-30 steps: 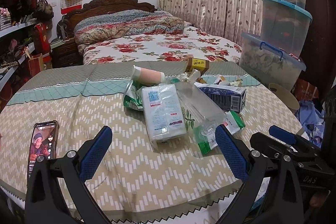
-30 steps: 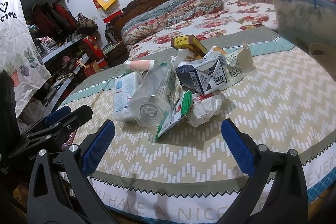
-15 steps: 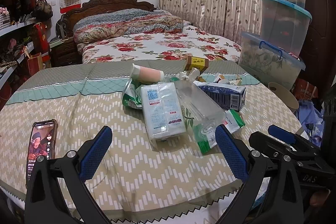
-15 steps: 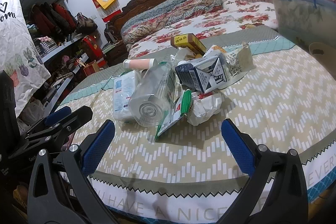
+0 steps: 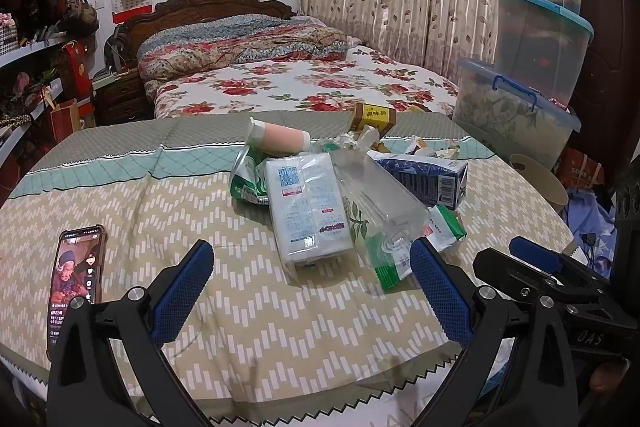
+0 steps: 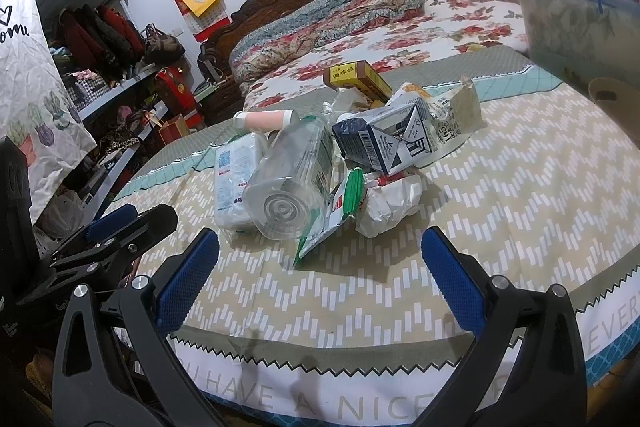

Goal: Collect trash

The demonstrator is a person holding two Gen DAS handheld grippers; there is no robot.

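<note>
Both claws sit wide open & empty at the near edge of the counter (image 5: 120,211), prob. staged there to size up the trash pile before a first pick. Left claw (image 5: 306,297) faces the white wipes pack (image 5: 306,207); right claw (image 6: 320,277) faces the clear plastic bottle (image 6: 290,179).

Pile sits mid-counter, all touching or overlapping. Bottle lies on its side, long axis running near-to-far, base toward the claws, far end buried in the heap; it leans on the wipes pack to its left. Wipes pack lies flat, long axis also near-to-far. Blue milk carton (image 6: 380,143) lies tipped over behind the bottle, w/ crumpled white paper (image 6: 390,205) in front of it. Green-edged sachet (image 6: 340,215) pokes out under the bottle. Yellow box (image 6: 354,77) sits at the far side.

Phone (image 5: 76,275) lies apart, left, screen lit; likely not trash.
</note>
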